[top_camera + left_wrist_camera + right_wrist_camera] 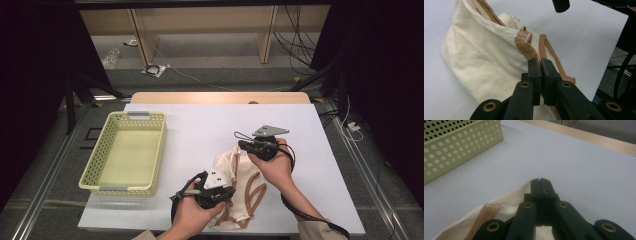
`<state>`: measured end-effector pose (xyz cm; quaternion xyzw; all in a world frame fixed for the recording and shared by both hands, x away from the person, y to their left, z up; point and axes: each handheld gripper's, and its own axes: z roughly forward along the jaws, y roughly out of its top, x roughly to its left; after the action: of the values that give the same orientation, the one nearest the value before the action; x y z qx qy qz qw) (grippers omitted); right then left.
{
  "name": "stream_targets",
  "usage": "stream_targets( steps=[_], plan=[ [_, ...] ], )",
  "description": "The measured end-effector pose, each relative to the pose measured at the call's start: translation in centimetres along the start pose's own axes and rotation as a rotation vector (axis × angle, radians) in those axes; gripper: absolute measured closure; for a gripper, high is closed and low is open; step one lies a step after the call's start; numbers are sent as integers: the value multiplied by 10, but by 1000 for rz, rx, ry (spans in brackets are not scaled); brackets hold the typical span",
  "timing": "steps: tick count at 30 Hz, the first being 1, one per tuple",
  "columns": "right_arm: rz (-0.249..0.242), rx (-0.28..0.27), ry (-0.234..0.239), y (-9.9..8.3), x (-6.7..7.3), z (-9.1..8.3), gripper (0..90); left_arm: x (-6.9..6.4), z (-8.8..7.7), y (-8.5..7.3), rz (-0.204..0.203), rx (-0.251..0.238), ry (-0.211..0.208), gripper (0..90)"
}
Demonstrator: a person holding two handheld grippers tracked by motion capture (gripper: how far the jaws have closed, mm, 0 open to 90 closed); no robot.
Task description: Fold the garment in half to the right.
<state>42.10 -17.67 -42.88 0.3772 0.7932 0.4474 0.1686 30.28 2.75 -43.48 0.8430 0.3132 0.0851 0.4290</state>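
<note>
A cream cloth bag [248, 184] with tan straps lies crumpled on the white table near the front edge. My left gripper [230, 192] is at the bag's near left side. In the left gripper view its jaws [541, 62] are shut on the tan strap [524, 46] where it is sewn to the bag [484, 60]. My right gripper [241, 145] is at the bag's far top corner. Its jaws [540, 181] are shut on the cream rim of the bag [506, 200], which is lifted a little off the table.
A pale yellow perforated basket [152, 152] stands empty on the left part of the table, and its wall [461, 145] appears in the right gripper view. The white table cover [210, 120] ends at a wooden edge [220, 97] at the back.
</note>
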Motion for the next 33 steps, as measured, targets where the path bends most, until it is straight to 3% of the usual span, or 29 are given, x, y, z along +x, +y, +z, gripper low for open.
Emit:
stream_targets(
  steps=[33],
  plan=[
    [14, 9, -10, -5, -7, -4, 900, -3, 3, 4, 16, -2, -7, 861]
  ],
)
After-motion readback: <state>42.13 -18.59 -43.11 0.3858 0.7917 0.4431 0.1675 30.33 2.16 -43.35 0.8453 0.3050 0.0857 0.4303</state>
